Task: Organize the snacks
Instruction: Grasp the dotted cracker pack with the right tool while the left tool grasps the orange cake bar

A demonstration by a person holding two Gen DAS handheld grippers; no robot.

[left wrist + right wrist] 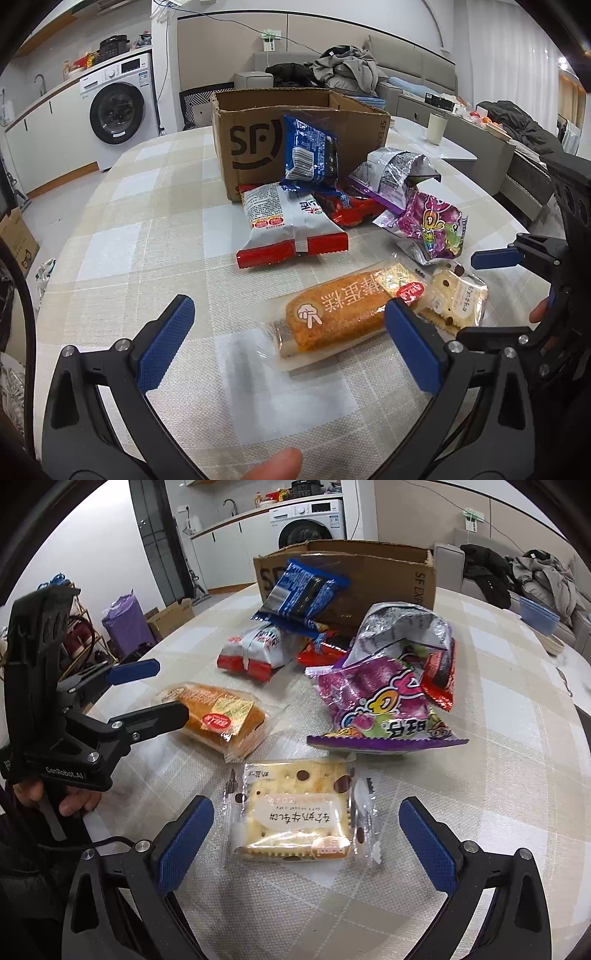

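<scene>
— What do we have in front of us?

— A table (147, 229) under a pale checked cloth, with a cardboard box (255, 122) standing open at the far side. A blue packet (310, 151) leans against its front wall. Below that lie a white-and-red packet (288, 225) and a red wrapper (351, 210), and a purple bag (384, 701) sits crumpled to the right of them.

— And nearer to us?

— Two snacks lie flat on the cloth, just beside each other: an orange cake bar (332, 314) in clear wrap and a square cracker sandwich (299, 812).

— How do our tongs stand?

— Our left tongs (288, 343) are spread wide and grip nothing; the right blue pad (410, 343) overlaps the cake bar's end, though we cannot tell whether it touches. Our right tongs (306, 842) are also wide apart, one pad on each side of the cracker sandwich, which lies between them unclamped.

— Anything of us showing?

— A hand (74, 801) on the left tool's grip.
</scene>
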